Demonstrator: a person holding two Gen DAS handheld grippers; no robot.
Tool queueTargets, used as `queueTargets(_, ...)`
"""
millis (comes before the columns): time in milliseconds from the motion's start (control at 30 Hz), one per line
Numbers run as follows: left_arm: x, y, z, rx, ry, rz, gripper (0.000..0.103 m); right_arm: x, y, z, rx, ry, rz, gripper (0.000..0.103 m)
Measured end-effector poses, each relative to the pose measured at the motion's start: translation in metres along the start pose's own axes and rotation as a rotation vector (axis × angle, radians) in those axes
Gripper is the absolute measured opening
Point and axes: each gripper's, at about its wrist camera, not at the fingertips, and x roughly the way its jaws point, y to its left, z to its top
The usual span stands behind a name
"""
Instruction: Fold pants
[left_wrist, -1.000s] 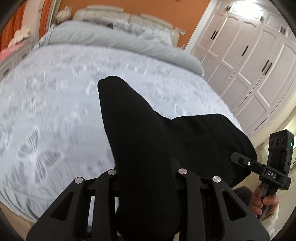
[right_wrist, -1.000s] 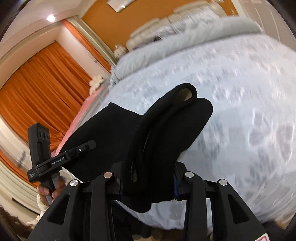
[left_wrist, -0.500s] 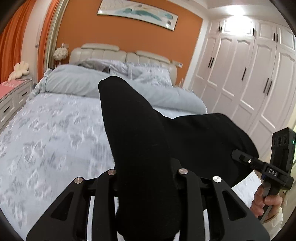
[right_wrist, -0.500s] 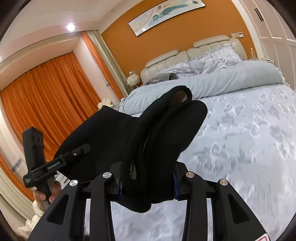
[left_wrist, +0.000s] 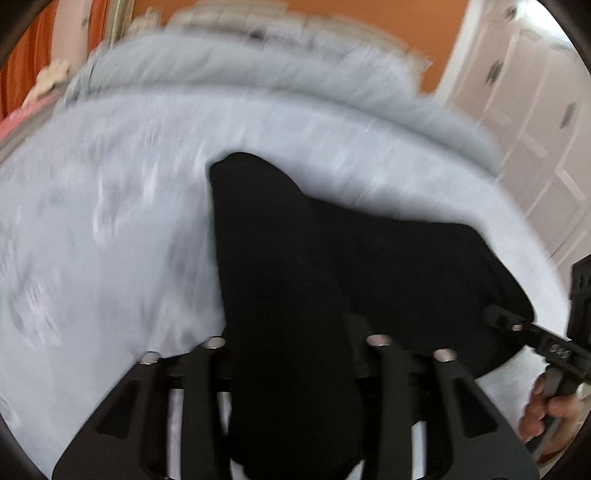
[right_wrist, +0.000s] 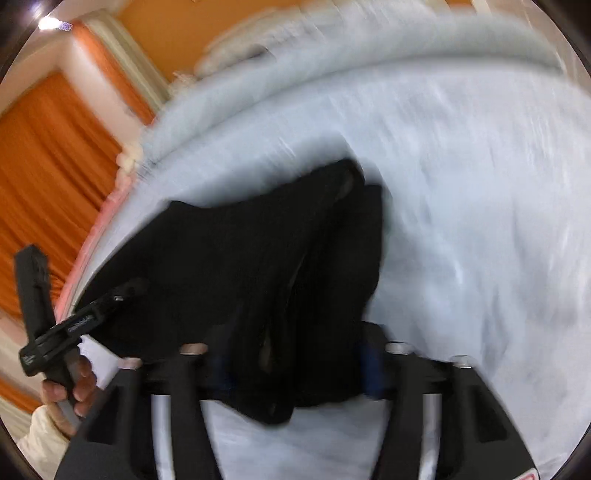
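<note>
The black pants (left_wrist: 332, 258) hang in a bunched fold over the grey patterned bed (left_wrist: 92, 221), stretched between both grippers. My left gripper (left_wrist: 295, 343) has a thick roll of the fabric between its fingers; its jaws are opening and a slim gap shows beside the right finger. In the right wrist view the pants (right_wrist: 240, 258) drape leftward from my right gripper (right_wrist: 293, 350), whose jaws are also opening around the waistband fold. Each view shows the other gripper at the pants' far corner, held by a hand (left_wrist: 550, 410). Both pictures are motion-blurred.
The bed's cover (right_wrist: 480, 221) fills most of both views, with a rolled grey duvet (left_wrist: 258, 66) and pillows at its head. White wardrobe doors (left_wrist: 535, 110) stand to the right. Orange curtains (right_wrist: 44, 166) hang to the left.
Both grippers have swung forward and down toward the bed with the pants. Their fingers now stand wider apart around the fabric than before.
</note>
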Motion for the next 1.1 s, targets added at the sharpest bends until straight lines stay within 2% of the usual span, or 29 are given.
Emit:
queueTargets(33,-0.007,0.015,-0.009,-0.043,-0.058,-0.029,0.067,-0.009,-0.007,-0.003,0.017,-0.033,0.033,0.062)
queueTargets(67,-0.019,0.025,-0.014,-0.055,-0.087,-0.021,0.074,-0.019,-0.008,-0.003,0.005,-0.029,-0.006,0.068)
queueTargets(100,-0.028,0.029,-0.014,-0.048,-0.095,0.005,0.074,-0.034,-0.003,0.000,-0.040,-0.031,-0.063,0.067)
queueTargets(133,-0.044,0.034,-0.013,-0.024,-0.116,0.042,0.074,-0.055,0.005,-0.001,-0.084,-0.092,-0.110,0.062)
queueTargets(167,-0.054,0.035,-0.011,-0.009,-0.133,0.072,0.073,-0.083,0.019,-0.003,-0.137,-0.205,-0.160,0.052)
queueTargets(200,-0.071,0.033,-0.005,0.018,-0.164,0.123,0.073,-0.093,0.030,-0.001,-0.169,-0.230,-0.150,0.031)
queueTargets(267,-0.088,0.021,0.008,0.050,-0.202,0.160,0.073,-0.098,0.059,0.010,-0.209,-0.195,-0.100,0.003)
queueTargets(333,-0.098,0.002,0.022,0.073,-0.235,0.179,0.075,-0.081,0.074,0.018,-0.217,-0.146,-0.086,0.002)
queueTargets(367,-0.096,-0.012,0.028,0.092,-0.237,0.186,0.085,-0.067,0.078,0.020,-0.229,-0.119,-0.098,0.002)
queueTargets(400,-0.089,-0.022,0.031,0.107,-0.226,0.212,0.092,-0.043,0.079,0.020,-0.263,-0.078,-0.178,0.002)
queueTargets(433,-0.071,-0.029,0.031,0.119,-0.187,0.262,0.097,-0.022,0.073,0.017,-0.274,-0.031,-0.272,0.000)
queueTargets(467,-0.049,-0.034,0.027,0.141,-0.123,0.289,0.096,-0.004,0.061,0.016,-0.252,0.007,-0.319,0.000)
queueTargets(500,-0.029,-0.034,0.022,0.163,-0.058,0.315,0.096,-0.008,0.047,0.011,-0.189,-0.037,-0.278,0.000)
queueTargets(533,0.000,-0.031,0.009,0.185,0.033,0.379,0.093,-0.017,0.043,0.010,-0.138,-0.047,-0.260,0.000)
queueTargets(567,0.001,-0.030,0.005,0.177,0.021,0.376,0.093,-0.026,0.043,0.009,-0.092,-0.042,-0.261,0.000)
queueTargets(600,-0.007,-0.028,0.001,0.156,-0.022,0.373,0.092,-0.042,0.050,0.005,-0.074,-0.049,-0.303,0.003)
queueTargets(633,-0.020,-0.029,-0.001,0.155,-0.032,0.357,0.088,-0.057,0.059,0.002,-0.095,-0.059,-0.308,0.008)
queueTargets(700,-0.050,-0.036,-0.003,0.159,-0.048,0.331,0.085,-0.097,0.081,-0.011,-0.151,-0.104,-0.307,0.009)
queueTargets(833,-0.123,-0.062,-0.013,0.192,-0.157,0.327,0.086,-0.158,0.112,-0.040,-0.198,-0.177,-0.313,0.017)
queueTargets(900,-0.156,-0.074,-0.021,0.199,-0.188,0.319,0.090,-0.179,0.120,-0.054,-0.200,-0.207,-0.324,0.027)
queueTargets(933,-0.174,-0.078,-0.029,0.197,-0.200,0.300,0.093,-0.189,0.121,-0.064,-0.197,-0.221,-0.332,0.028)
queueTargets(1000,-0.197,-0.083,-0.047,0.193,-0.190,0.272,0.094,-0.200,0.119,-0.079,-0.192,-0.233,-0.343,0.028)
queueTargets(1100,-0.211,-0.085,-0.076,0.187,-0.160,0.259,0.094,-0.209,0.112,-0.106,-0.169,-0.236,-0.355,0.028)
